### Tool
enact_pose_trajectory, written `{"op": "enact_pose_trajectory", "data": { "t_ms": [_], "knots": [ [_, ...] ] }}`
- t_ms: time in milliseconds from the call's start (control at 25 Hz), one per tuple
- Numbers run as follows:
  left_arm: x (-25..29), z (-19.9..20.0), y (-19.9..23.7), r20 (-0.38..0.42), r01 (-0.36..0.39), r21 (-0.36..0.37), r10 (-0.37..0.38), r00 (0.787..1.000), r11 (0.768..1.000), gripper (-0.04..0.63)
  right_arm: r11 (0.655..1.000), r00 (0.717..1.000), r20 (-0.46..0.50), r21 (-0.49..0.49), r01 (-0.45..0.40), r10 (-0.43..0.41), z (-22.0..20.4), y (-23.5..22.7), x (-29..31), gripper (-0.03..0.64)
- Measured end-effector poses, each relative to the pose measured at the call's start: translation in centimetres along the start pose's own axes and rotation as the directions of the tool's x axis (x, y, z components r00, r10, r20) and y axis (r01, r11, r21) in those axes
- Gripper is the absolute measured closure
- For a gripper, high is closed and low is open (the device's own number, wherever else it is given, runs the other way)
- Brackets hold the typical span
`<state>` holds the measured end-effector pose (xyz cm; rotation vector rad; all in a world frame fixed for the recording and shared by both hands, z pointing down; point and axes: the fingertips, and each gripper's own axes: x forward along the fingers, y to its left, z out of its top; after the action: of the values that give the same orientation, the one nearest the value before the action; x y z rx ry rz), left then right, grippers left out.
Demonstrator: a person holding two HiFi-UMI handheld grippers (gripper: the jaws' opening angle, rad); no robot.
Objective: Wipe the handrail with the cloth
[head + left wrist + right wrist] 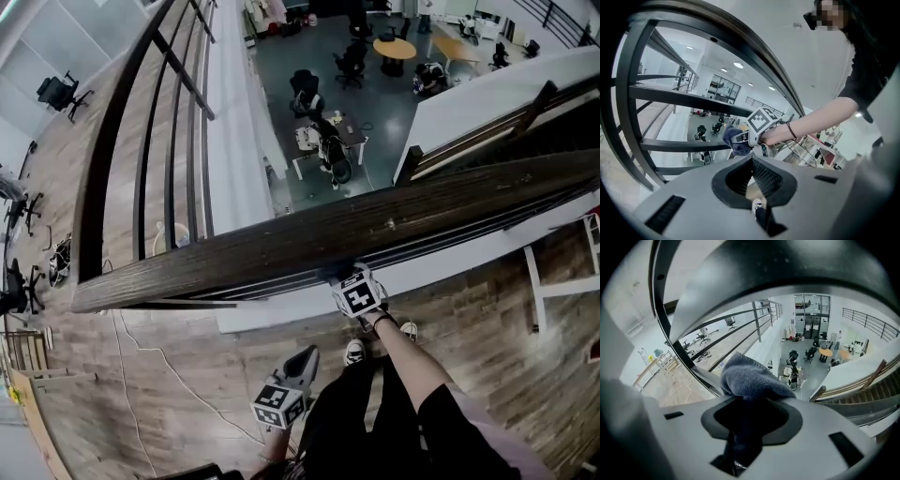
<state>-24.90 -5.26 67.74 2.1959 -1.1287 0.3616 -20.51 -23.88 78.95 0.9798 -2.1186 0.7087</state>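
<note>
Blue cloth (750,378): clamped in right gripper (749,404), seemingly pressed against wooden handrail (281,248), near edge. Left gripper (752,161): jaws together, nothing between them, held below handrail.

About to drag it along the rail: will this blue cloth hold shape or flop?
Probably floppy: the cloth mounds softly over the jaws of the right gripper. Its fuzzy pile likely drags, not slips, on the handrail.

Right tongs (348,279) reach forward, clamped on cloth (750,378); left tongs (307,357) hang low, closed.
</note>
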Motion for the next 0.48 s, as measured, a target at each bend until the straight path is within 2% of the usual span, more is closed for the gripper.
{"op": "enact_pose_trajectory", "data": {
  "t_ms": [280,480],
  "knots": [
    [-0.1,-0.7,1.2,-0.009,-0.001,-0.004,0.001,1.000,1.000,0.594,0.997,0.996,-0.045,-0.011,0.080,-0.081,-1.3,-4.3,1.2,0.514],
    [2.0,-0.2,-0.4,-0.016,0.030,0.007,-0.030,0.999,1.000,0.594,0.994,0.995,-0.017,0.036,0.099,-0.098,-2.3,-8.3,-0.4,0.514]
  ]
}}
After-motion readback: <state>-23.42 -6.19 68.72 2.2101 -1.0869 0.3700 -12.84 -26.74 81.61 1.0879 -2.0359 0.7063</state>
